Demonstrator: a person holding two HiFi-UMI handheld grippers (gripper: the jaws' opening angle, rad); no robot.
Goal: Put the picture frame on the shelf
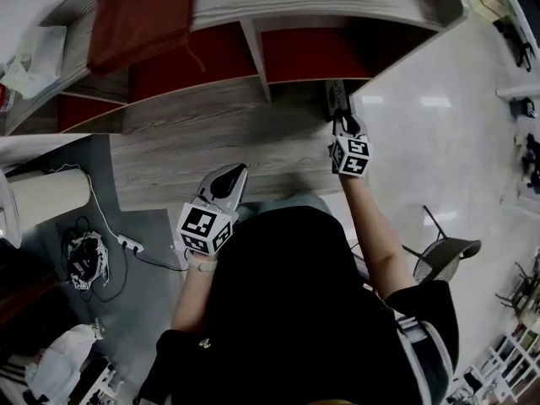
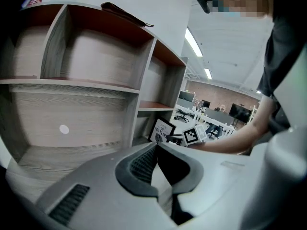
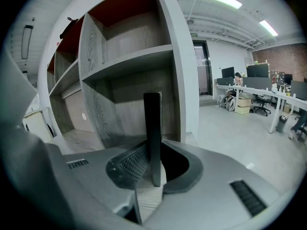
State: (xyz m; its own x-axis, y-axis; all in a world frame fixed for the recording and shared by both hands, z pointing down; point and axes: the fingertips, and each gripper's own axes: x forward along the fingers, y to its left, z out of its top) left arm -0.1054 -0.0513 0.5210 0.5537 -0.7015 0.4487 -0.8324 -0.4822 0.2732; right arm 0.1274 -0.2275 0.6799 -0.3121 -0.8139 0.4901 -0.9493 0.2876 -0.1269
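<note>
Wood-grain shelf [image 1: 194, 142] with red backing fills the scene. At its lower right compartment the picture frame [image 3: 152, 128] stands upright, clamped edge-on in the right hand-held gripper [image 3: 154, 164], probably so it lands standing. The left hand-held gripper [image 2: 157, 152] hangs back, closed and empty.

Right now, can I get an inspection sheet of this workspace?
Surface: grey wood-grain shelf unit with red panels.
Job's things: thin black picture frame, upright by the shelf's lower right compartment.
Clutter: dark red cloth on the shelf's top.
Grippers: right tongs shut on the frame; left tongs shut, holding nothing.
Cables: white power strip and cord on the floor.
Surroundings: black mesh chair, office desks.
</note>
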